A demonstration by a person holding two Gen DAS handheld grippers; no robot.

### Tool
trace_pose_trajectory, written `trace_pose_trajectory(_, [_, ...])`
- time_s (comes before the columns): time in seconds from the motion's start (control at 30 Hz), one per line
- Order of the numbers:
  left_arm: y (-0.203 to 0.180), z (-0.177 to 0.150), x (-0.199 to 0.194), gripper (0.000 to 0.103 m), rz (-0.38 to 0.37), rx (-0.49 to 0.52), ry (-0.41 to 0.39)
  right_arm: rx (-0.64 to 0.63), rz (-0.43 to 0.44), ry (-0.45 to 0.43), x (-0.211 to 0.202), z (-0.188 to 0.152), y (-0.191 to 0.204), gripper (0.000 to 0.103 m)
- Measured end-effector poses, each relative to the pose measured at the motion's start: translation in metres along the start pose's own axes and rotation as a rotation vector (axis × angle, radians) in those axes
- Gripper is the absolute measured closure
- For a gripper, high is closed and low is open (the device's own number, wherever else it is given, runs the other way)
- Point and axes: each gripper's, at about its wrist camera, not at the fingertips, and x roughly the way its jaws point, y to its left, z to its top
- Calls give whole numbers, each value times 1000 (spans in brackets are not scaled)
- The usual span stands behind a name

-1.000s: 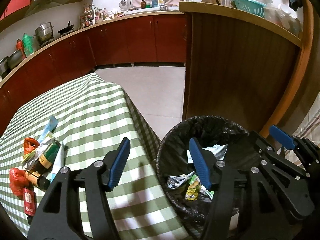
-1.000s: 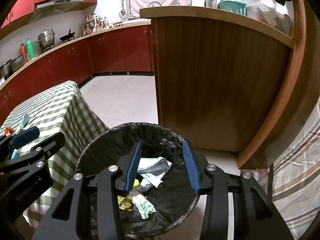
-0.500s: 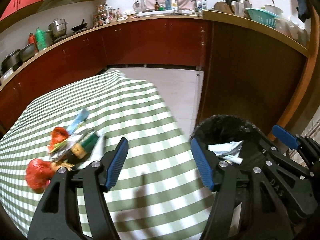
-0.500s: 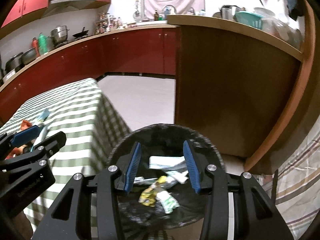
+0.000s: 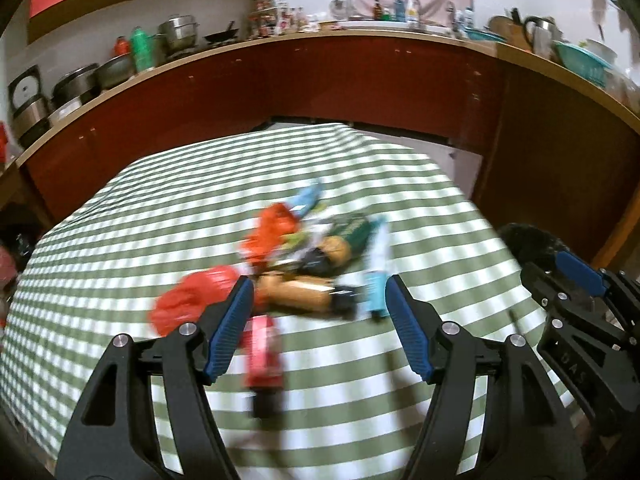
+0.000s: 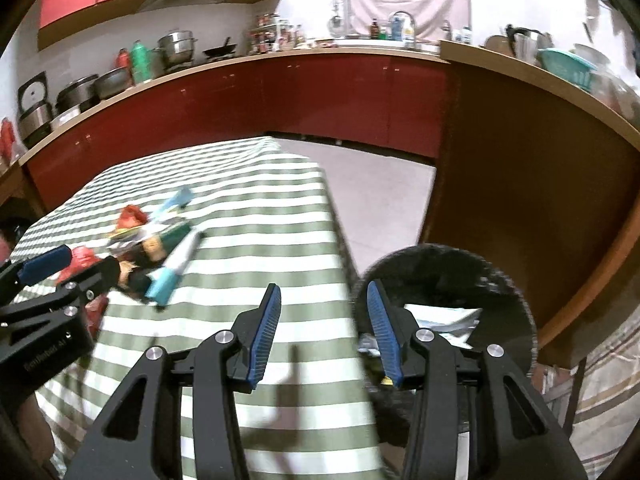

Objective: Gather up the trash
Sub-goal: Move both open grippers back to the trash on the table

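A pile of trash [image 5: 312, 248] lies on the green-checked table [image 5: 120, 240]: crumpled red wrappers [image 5: 192, 300], a red packet [image 5: 262, 348], a brown bottle [image 5: 296, 296] and a blue-and-white tube [image 5: 376, 276]. My left gripper [image 5: 319, 284] hangs open above the pile's near side with nothing between its fingers. My right gripper [image 6: 323, 288] is open and empty over the table's right edge, beside the black-lined bin [image 6: 492, 276]. White wrappers [image 6: 440, 316] lie in the bin. The pile [image 6: 152, 248] is also in the right wrist view, blurred.
A wooden counter wall [image 6: 520, 180] stands just behind the bin. Red kitchen cabinets [image 5: 320, 80] with pots and bottles on top run along the back. Tiled floor [image 6: 376, 200] lies between table and counter. The bin's rim [image 5: 532, 240] shows at the table's right.
Both grippers swung left, away from over the bin toward the table. The trash pile now sits in front of the left gripper, whose fingers stand slightly wider. The right gripper's gap is unchanged.
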Motion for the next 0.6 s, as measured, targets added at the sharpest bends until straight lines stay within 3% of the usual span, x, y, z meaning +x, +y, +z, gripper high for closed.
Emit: trace_pose_trajectory(0.6, [136,-40,-20,35,163,-135,31,-162,167,32,-2,-11,127,58])
